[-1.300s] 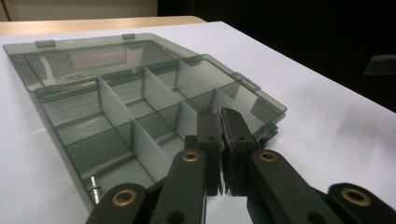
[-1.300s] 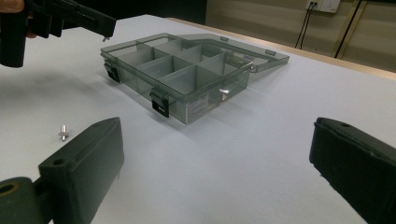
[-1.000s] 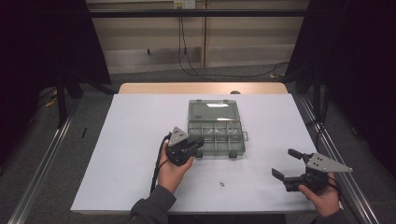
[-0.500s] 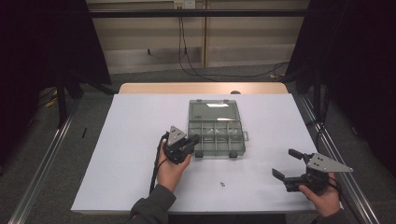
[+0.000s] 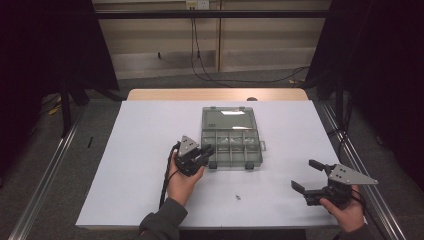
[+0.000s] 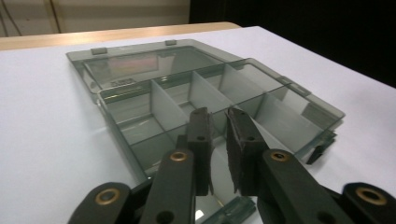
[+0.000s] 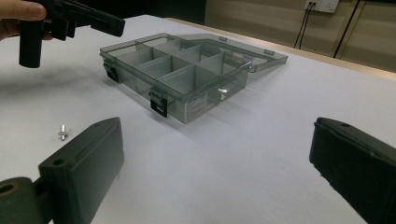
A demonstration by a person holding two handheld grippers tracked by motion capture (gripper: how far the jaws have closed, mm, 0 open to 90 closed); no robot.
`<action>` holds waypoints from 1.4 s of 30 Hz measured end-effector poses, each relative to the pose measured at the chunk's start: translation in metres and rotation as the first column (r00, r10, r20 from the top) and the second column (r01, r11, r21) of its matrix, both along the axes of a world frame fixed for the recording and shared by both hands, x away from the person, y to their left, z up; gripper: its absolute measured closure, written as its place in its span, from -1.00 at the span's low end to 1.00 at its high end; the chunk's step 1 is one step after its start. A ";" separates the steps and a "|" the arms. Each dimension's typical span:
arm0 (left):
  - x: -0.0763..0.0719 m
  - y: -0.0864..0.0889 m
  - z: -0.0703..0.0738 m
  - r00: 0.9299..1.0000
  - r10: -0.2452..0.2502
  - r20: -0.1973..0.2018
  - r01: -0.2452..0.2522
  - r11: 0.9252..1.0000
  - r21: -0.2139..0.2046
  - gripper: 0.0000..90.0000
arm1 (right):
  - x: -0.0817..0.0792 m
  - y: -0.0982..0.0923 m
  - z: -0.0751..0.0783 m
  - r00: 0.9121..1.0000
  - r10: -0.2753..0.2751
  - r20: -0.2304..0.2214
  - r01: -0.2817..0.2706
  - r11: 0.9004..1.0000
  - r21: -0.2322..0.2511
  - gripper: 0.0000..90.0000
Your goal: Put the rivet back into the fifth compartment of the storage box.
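High view: fixed above the near edge of the table (image 5: 125,165), facing forward and down; far off, taking in the whole white top and the floor beyond.

Left gripper view: rides on the left tongs (image 6: 219,135), low and very close over the compartment box (image 6: 187,93), facing its open lid (jaws rise from the bottom edge).

Right gripper view: rides on the right tongs (image 7: 210,172), near table level, farther back, facing the box front.

Shared by all three: the compartment box and surrounding table.
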State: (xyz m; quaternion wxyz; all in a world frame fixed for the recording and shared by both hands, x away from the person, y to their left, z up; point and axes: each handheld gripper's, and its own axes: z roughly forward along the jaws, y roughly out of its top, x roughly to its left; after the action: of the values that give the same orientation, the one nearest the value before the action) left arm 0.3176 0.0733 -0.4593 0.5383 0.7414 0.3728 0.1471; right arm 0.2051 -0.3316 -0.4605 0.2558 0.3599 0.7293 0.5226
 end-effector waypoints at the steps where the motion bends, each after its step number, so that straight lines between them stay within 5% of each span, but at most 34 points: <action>1: -0.001 -0.001 0.000 1.000 -0.005 0.000 0.005 1.000 -0.002 0.75 | 0.000 0.000 0.000 1.000 0.000 0.001 0.000 1.000 0.000 -0.95; 13: -0.016 -0.008 0.006 0.992 -0.127 -0.025 0.126 0.990 -0.066 0.40 | 0.000 0.000 0.000 1.000 0.000 0.000 0.000 1.000 -0.001 -0.95; 16: -0.020 -0.012 0.007 0.988 -0.149 -0.028 0.148 0.988 -0.051 0.32 | 0.000 0.000 0.000 1.000 -0.005 0.000 0.005 1.000 -0.003 -0.95; 20: -0.024 -0.017 0.006 0.980 -0.198 -0.016 0.196 0.976 -0.091 0.10 | 0.000 0.001 0.000 1.000 -0.004 0.001 0.004 1.000 -0.003 -0.95; 29: -0.033 -0.027 0.005 0.973 -0.231 -0.017 0.229 0.971 -0.072 -0.40 | 0.001 0.001 0.000 1.000 -0.008 -0.001 0.008 1.000 -0.003 -0.95; 34: -0.037 -0.034 0.003 0.957 -0.288 -0.016 0.286 0.955 -0.071 -0.54 | 0.001 0.001 0.000 1.000 -0.002 -0.007 0.002 1.000 0.000 -0.95; 42: -0.042 -0.041 0.000 0.946 -0.325 -0.019 0.324 0.945 -0.037 -0.66 | 0.001 0.001 0.000 1.000 -0.004 -0.003 0.004 1.000 -0.002 -0.95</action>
State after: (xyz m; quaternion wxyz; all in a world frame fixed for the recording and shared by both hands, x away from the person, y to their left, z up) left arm 0.2752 0.0328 -0.4592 0.5628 0.7853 0.2547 0.0411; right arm 0.2058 -0.3310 -0.4605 0.2560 0.3620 0.7296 0.5207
